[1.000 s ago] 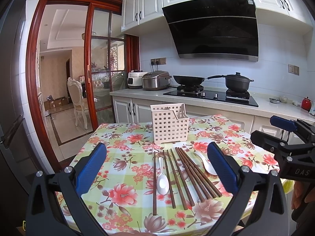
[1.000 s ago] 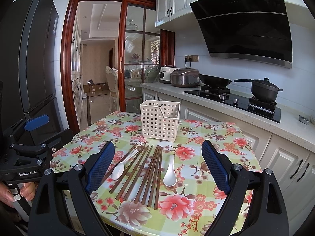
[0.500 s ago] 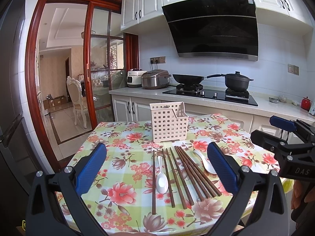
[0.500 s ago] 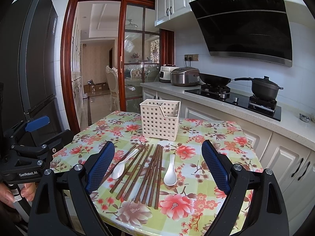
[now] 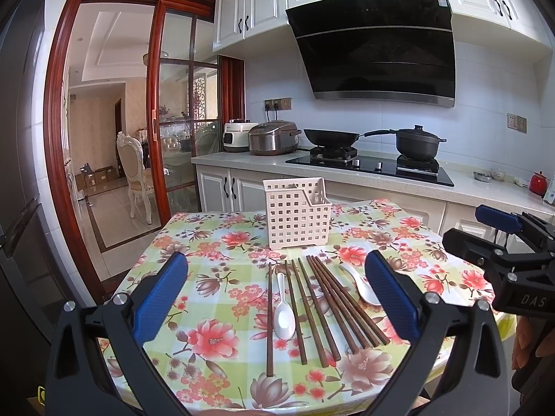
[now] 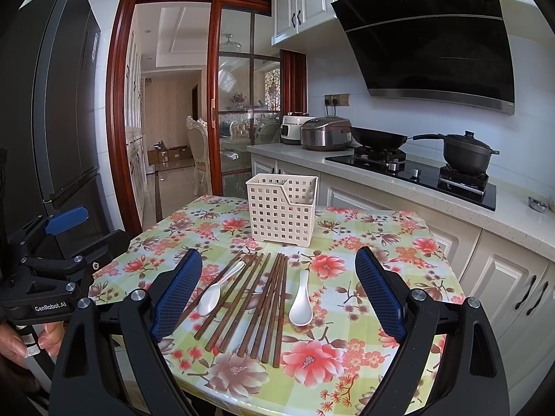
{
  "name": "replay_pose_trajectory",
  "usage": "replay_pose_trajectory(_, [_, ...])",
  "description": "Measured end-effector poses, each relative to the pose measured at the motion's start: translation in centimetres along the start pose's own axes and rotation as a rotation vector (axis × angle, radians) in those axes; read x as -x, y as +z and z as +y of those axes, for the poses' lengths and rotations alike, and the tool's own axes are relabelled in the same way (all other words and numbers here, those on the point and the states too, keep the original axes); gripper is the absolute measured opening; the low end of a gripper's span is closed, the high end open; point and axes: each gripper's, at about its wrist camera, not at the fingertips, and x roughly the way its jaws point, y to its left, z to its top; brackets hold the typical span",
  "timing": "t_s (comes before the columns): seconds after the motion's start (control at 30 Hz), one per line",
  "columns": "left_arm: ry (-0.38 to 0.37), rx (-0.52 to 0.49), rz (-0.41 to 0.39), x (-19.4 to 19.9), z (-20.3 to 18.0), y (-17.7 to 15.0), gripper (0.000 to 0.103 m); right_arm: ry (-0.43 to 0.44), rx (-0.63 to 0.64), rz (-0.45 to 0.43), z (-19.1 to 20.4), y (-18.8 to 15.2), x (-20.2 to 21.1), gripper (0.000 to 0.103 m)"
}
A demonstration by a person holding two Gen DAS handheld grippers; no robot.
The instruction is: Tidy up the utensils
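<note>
While both tools are hovering above the near edge of the table (image 5: 215,242), the left gripper (image 5: 275,298) is holding its blue pads (image 5: 161,298) spread wide apart with nothing between them, and the right gripper (image 6: 279,293) is doing the same, its own pads (image 6: 380,294) gaping over the flowered cloth. Straight ahead of the left gripper, framed between its fingers, the dark wooden chopsticks (image 5: 322,306) are lying flat in a loose fan (some touching, some apart), and a white spoon (image 5: 284,313) is lying among the leftmost sticks with its bowl toward the gripper. A second white spoon (image 5: 360,286) is lying to the right of the sticks, just beside the left gripper's right pad and partly hidden by it. From the right wrist view that second spoon is lying ahead and slightly right of centre, apart from the bundle, while the first spoon is lying ahead and to the left, resting across the sticks. Beyond the utensils, farther from both grippers, the white lattice caddy (image 5: 296,215) is standing upright on the cloth, its divided compartments showing nothing that can be made out inside. A hand (image 6: 20,343) is gripping the left tool's handle at the lower left of the right wrist view
</note>
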Motion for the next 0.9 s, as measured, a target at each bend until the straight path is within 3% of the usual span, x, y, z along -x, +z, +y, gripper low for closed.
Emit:
replay_pose_trajectory(0.63, [-0.033, 0.020, 0.044, -1.3, 0.2, -0.9, 0.099, 0.004, -0.030, 0.036, -0.4, -0.7, -0.8, 0.085])
replay_pose_trajectory(0.9, [-0.061, 0.037, 0.138, -3.9, 0.8, -2.1, 0.099, -0.042, -0.070, 0.157, -2.2, -2.3, -3.9, 0.085])
